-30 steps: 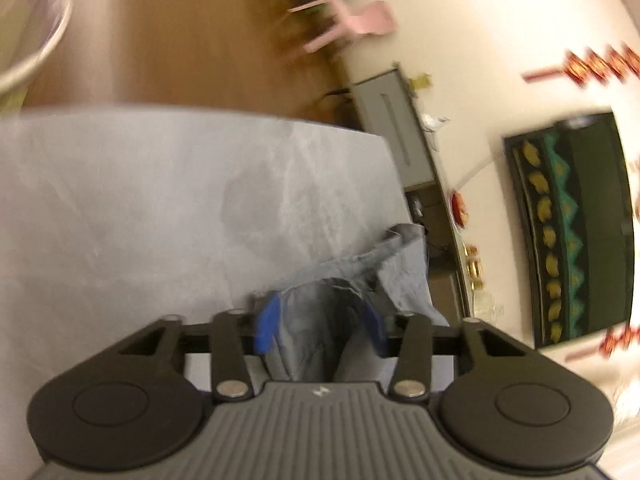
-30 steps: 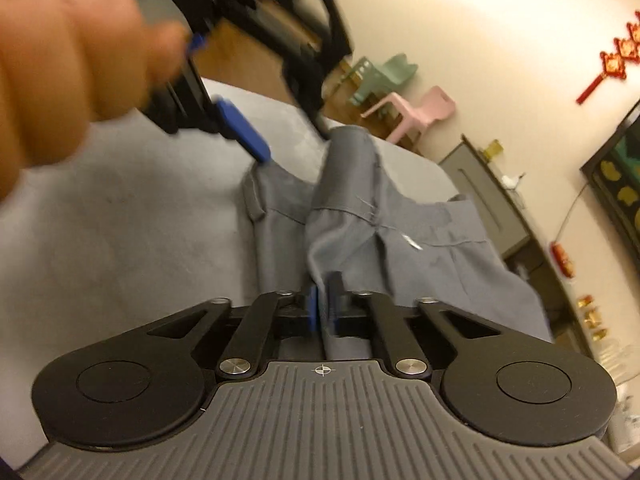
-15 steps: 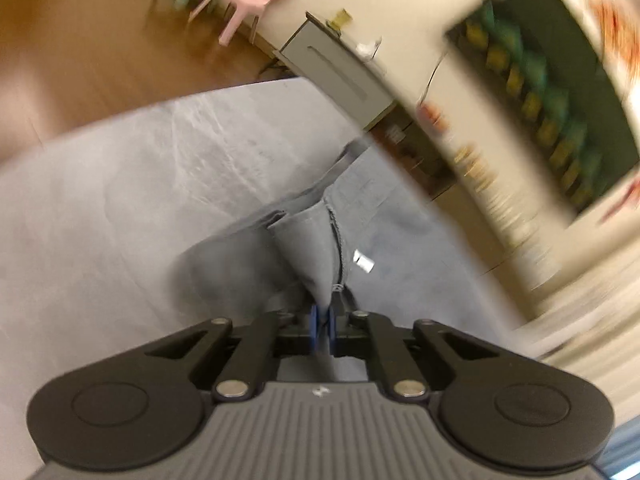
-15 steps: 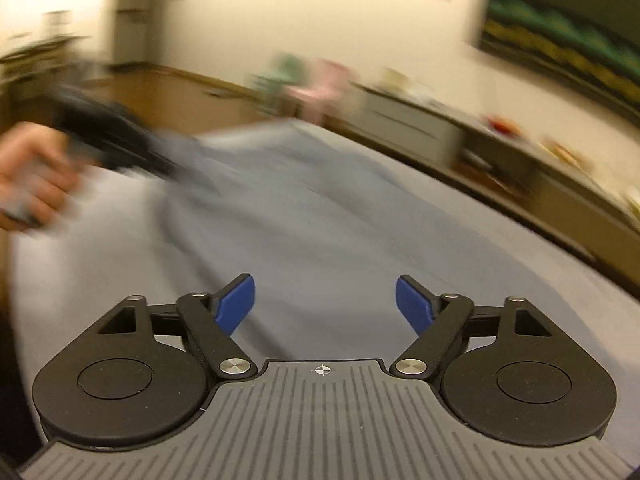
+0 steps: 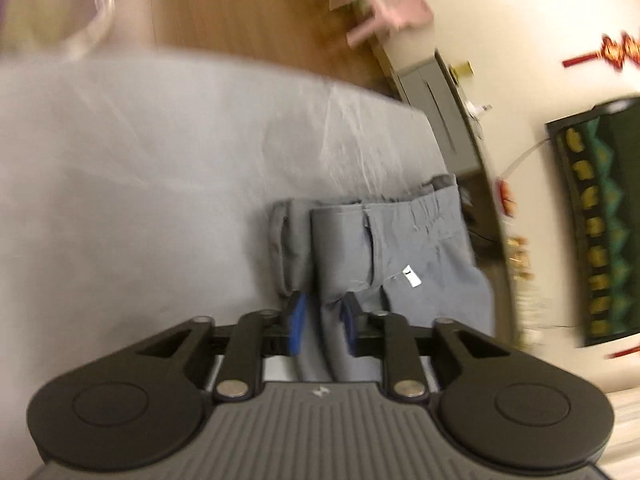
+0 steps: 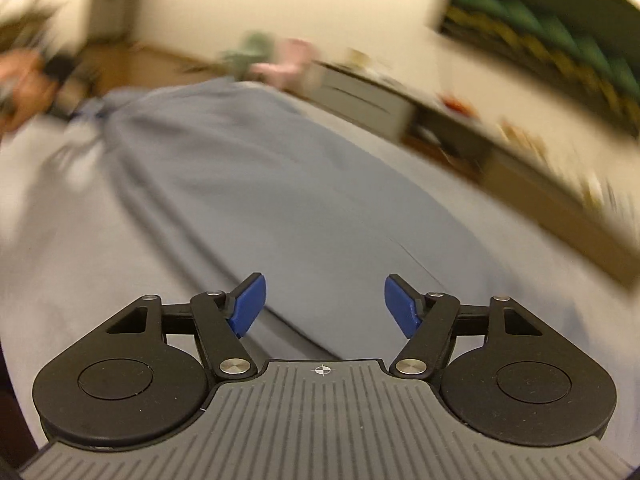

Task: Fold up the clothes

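The left tool [image 5: 322,318] has its blue pads parted a little, with a ridge of the grey trousers [image 5: 400,248] running up between them; whether the pads truly pinch that cloth I cannot tell. The trousers lie just ahead of this tool on the grey-covered bench [image 5: 160,180], waistband end nearest, a small white tag [image 5: 411,275] just ahead and to its right. The right tool [image 6: 324,306] is wide open and holds nothing, hovering over the far length of the trousers [image 6: 280,200], which stretch away ahead of it. The cloth looks light, soft and limp, so it will likely sag and slide unless taken at a seam, hem or waistband, where layers are thicker. To the left of the left tool the bench is bare; ahead and to its right the bench edge is near, and cloth there could slip off.
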Demonstrator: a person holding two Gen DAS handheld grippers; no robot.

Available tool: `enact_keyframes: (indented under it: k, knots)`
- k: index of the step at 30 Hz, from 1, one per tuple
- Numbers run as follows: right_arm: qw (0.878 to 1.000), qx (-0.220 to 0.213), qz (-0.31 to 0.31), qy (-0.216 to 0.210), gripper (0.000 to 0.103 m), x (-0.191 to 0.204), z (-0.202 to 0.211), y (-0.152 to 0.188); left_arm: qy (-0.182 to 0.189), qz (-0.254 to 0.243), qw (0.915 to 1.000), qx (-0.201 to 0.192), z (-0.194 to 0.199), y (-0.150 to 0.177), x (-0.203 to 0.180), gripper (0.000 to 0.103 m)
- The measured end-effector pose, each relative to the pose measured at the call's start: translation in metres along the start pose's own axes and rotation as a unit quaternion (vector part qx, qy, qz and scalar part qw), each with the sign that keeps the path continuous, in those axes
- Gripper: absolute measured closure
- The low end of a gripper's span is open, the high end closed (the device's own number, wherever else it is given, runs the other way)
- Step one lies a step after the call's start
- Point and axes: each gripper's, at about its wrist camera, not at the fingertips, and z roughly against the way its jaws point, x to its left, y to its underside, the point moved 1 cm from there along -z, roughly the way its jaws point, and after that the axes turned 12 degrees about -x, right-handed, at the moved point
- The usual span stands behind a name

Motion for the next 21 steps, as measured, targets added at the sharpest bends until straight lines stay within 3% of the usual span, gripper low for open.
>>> enact_keyframes:
  k: [1,4,7,8,9,10,12,13,16,19,21]
  knots:
    - [0.999,-0.005,0.04,-0.01,0.042,0.017,-0.009,-0.007,-0.003,-0.022,0.9997,-0.013,0.013,0.006,-0.005,0.056]
    - [0.989,-0.005,0.139,-0.042,0.052,0.058,-0.038,-0.017,-0.007,-0.084,0.9955,-0.045,0.048,0.024,-0.021,0.056]
    - [0.977,0.003,0.209,-0.044,0.055,0.085,-0.056,-0.016,0.056,-0.077,0.9951,0.025,0.044,0.046,-0.025,0.056]
    - [0.973,0.009,0.228,-0.041,0.056,0.091,-0.061,-0.015,0.08,-0.078,0.9921,0.057,0.041,0.054,-0.028,0.056]
    - [0.97,0.016,0.24,-0.037,0.057,0.094,-0.066,-0.016,0.109,-0.091,0.9833,0.113,0.03,0.066,-0.036,0.057]
    - [0.968,0.021,0.246,-0.035,0.06,0.096,-0.07,-0.016,0.117,-0.109,0.9773,0.139,0.024,0.075,-0.044,0.057]
    - [0.968,0.038,0.245,-0.04,0.075,0.098,-0.076,-0.02,0.108,-0.148,0.97,0.16,0.014,0.091,-0.058,0.058]
    - [0.967,0.048,0.244,-0.05,0.101,0.099,-0.08,-0.022,0.105,-0.147,0.9695,0.166,0.01,0.094,-0.06,0.058]
    - [0.966,0.047,0.25,-0.053,0.103,0.103,-0.086,-0.026,0.099,-0.137,0.9702,0.173,0.001,0.1,-0.064,0.057]
    - [0.969,-0.015,0.244,-0.035,0.103,0.108,-0.047,-0.041,0.097,-0.119,0.9735,0.169,0.002,0.099,-0.061,0.059]
    - [0.964,-0.01,0.262,-0.051,0.103,0.119,-0.035,-0.034,0.095,-0.104,0.9759,0.167,0.002,0.094,-0.056,0.059]
